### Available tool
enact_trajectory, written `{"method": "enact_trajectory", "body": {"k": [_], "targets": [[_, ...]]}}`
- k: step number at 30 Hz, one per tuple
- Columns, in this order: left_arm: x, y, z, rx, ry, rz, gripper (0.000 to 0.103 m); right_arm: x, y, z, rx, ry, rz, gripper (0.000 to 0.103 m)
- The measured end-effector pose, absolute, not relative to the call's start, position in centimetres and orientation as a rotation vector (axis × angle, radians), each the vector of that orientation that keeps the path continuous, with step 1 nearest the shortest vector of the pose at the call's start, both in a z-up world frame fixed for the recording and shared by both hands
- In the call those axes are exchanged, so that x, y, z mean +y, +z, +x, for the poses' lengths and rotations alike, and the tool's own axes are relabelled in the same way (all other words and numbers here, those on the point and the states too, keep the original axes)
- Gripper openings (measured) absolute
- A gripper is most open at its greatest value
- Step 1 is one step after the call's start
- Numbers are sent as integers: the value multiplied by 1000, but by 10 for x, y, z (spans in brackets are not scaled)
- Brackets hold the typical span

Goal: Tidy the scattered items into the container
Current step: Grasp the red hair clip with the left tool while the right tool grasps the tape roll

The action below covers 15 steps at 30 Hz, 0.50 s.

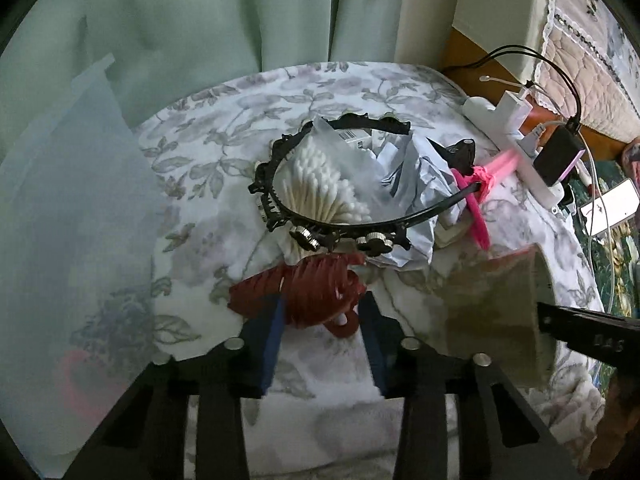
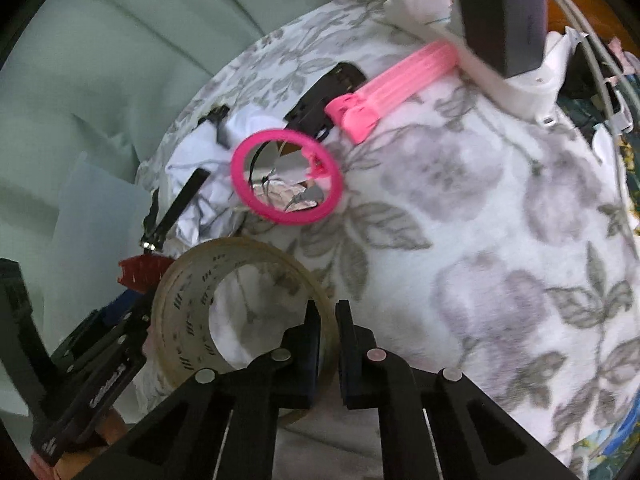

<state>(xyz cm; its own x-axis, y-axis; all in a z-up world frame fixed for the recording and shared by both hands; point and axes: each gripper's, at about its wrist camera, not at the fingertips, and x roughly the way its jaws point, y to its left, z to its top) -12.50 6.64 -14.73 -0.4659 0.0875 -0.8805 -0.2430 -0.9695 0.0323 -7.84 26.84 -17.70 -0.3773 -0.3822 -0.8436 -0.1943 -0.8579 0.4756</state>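
My left gripper (image 1: 322, 322) is shut on a dark red claw hair clip (image 1: 304, 292), held over the floral blanket (image 1: 208, 168). Just beyond it lie a black headband (image 1: 320, 220), a bag of cotton swabs (image 1: 320, 184) and crumpled white plastic (image 1: 416, 184). My right gripper (image 2: 329, 344) is shut on the wall of a clear tape roll (image 2: 188, 300), which also shows in the left wrist view (image 1: 496, 312). A pink round mirror (image 2: 286, 176), a pink comb (image 2: 394, 84) and a black clip (image 2: 324, 98) lie ahead. A translucent container (image 1: 60, 240) stands at the left.
A white power strip (image 2: 500, 76) with a black adapter (image 2: 500, 12) and cables lies at the blanket's far right edge. Green curtains (image 1: 200, 12) hang behind. A phone (image 1: 612, 208) lies off to the right.
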Motion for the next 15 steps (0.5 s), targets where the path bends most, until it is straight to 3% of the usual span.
{"method": "enact_trajectory", "body": {"k": [8,15], "targets": [[62,-155,-138,214,2566,-1522,35,286,-180,-73,-806,-2399,1693,8],[63,-154,-138,228,2592,-1504,27,285,-181,-65,-807,-2392,1692,8]]}}
